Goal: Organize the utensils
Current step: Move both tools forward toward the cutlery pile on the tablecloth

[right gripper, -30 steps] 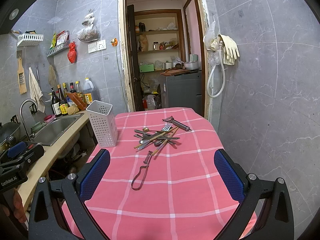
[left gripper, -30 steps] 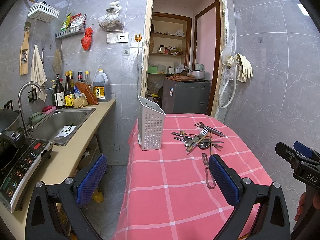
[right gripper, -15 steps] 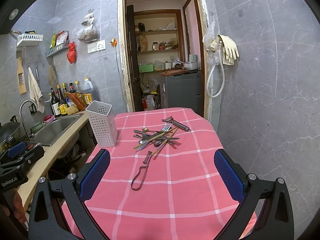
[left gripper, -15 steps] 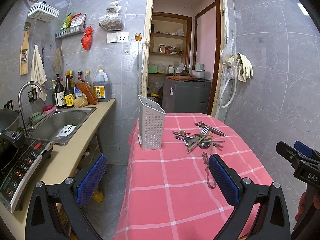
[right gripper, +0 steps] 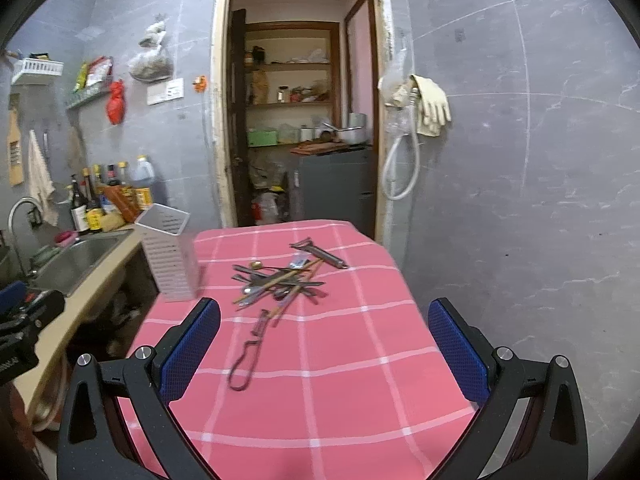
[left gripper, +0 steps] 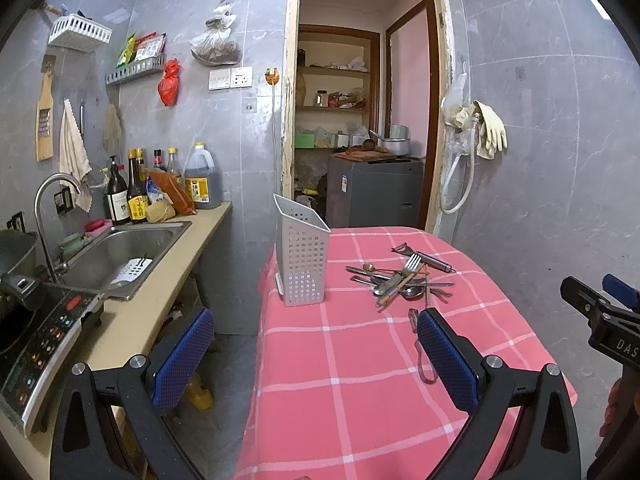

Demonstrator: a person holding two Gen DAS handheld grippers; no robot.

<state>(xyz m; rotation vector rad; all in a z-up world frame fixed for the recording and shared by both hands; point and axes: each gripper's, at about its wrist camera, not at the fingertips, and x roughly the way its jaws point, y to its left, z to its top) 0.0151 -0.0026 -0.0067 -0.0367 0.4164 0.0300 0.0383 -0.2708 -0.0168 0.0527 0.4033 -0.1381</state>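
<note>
A pile of metal utensils (left gripper: pixel 400 278) (right gripper: pixel 282 280), with forks, spoons, chopsticks and a peeler, lies on the pink checked tablecloth (left gripper: pixel 360 380) (right gripper: pixel 320 380). A loop-handled tool (right gripper: pixel 246 360) (left gripper: pixel 424 364) lies nearer than the pile. A white perforated utensil holder (left gripper: pixel 302 256) (right gripper: pixel 170 256) stands upright at the table's left edge. My left gripper (left gripper: pixel 316 344) is open and empty, short of the holder. My right gripper (right gripper: pixel 324 340) is open and empty, above the near table, behind the loop tool.
A counter with a steel sink (left gripper: pixel 120 252), bottles (left gripper: pixel 136 196) and an induction cooker (left gripper: pixel 44 336) runs along the left. A doorway (left gripper: pixel 360 140) opens behind the table. A tiled wall (right gripper: pixel 520 200) stands close on the right.
The right gripper has moved forward and lower toward the utensils, its view now blurred. The left gripper has hardly moved.
</note>
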